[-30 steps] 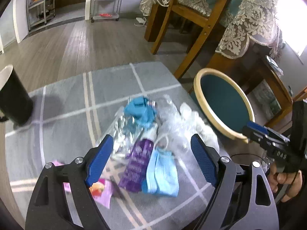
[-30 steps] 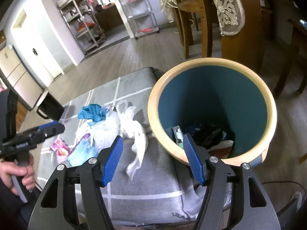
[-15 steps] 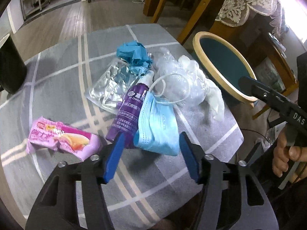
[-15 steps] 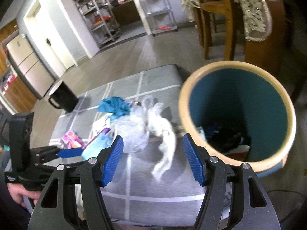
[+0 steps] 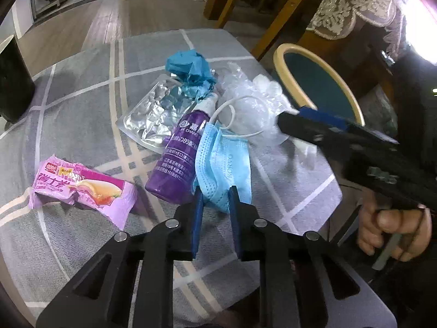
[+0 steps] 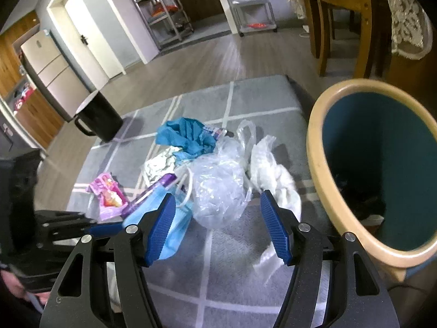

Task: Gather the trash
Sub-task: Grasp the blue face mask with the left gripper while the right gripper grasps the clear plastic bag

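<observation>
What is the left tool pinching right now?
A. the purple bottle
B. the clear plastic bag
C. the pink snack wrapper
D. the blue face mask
D: the left tool has just been closing, and the near end of the blue face mask sits squeezed between its blue pads, beside the purple bottle.

The left wrist view looked steeply down along its own fingers, close over a grey cloth with pale grid lines [image 5: 82,87], facing towards a wooden chair [image 5: 273,8] beyond. The right wrist view sat a little farther back and less steep, looking across the same cloth [image 6: 245,259] towards a white door [image 6: 82,35] and metal shelves [image 6: 164,8]. Both views shared the pile on the cloth: a light blue pleated face mask [image 5: 224,164] [image 6: 174,232], a purple bottle [image 5: 180,158] [image 6: 153,191], a pink snack wrapper [image 5: 82,188] [image 6: 108,194], and a cream-rimmed teal bin [image 5: 316,82] [image 6: 382,169].
</observation>
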Available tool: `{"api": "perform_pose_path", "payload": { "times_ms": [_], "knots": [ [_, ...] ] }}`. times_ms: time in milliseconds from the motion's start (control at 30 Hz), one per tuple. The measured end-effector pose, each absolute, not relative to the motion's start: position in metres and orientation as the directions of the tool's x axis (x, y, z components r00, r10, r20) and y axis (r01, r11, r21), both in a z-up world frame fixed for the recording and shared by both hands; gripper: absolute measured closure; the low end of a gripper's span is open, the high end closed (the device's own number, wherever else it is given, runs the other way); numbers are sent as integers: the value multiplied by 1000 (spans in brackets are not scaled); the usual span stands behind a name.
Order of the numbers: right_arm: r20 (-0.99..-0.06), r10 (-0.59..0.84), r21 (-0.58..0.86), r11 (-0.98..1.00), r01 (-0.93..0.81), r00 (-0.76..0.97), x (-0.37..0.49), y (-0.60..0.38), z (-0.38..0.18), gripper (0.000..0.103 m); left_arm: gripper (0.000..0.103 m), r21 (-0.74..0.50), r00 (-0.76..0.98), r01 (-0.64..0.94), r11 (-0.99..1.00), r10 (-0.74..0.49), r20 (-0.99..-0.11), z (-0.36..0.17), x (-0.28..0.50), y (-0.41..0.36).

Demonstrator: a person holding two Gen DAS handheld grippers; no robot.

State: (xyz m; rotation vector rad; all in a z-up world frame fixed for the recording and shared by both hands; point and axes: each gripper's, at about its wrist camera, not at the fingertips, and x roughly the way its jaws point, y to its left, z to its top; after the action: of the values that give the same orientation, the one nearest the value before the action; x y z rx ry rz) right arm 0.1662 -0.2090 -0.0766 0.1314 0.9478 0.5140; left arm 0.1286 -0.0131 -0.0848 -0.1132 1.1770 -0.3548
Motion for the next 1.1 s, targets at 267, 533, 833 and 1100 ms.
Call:
{"api": "perform_pose_path", "payload": {
  "times_ms": [267, 533, 833, 1100],
  "knots": [
    [-745, 491, 346, 863, -368, 451, 164, -207, -81, 38, 87, -348, 417, 168, 922, -387, -823, -55, 122, 7],
    [-754, 481, 310, 861, -403, 447, 169, -194, -87, 57, 87, -380, 495, 153, 912, -404, -769, -24, 113, 27],
    [-706, 563, 361, 808, -465, 430, 156, -197, -78, 90, 87, -387, 563, 117, 915, -382, -733, -17, 112, 42],
    [-638, 607, 345, 776, -529, 474, 132, -199, -44, 90, 87, -374, 575, 113, 921, -367, -731, -17, 108, 45]
  ]
}}
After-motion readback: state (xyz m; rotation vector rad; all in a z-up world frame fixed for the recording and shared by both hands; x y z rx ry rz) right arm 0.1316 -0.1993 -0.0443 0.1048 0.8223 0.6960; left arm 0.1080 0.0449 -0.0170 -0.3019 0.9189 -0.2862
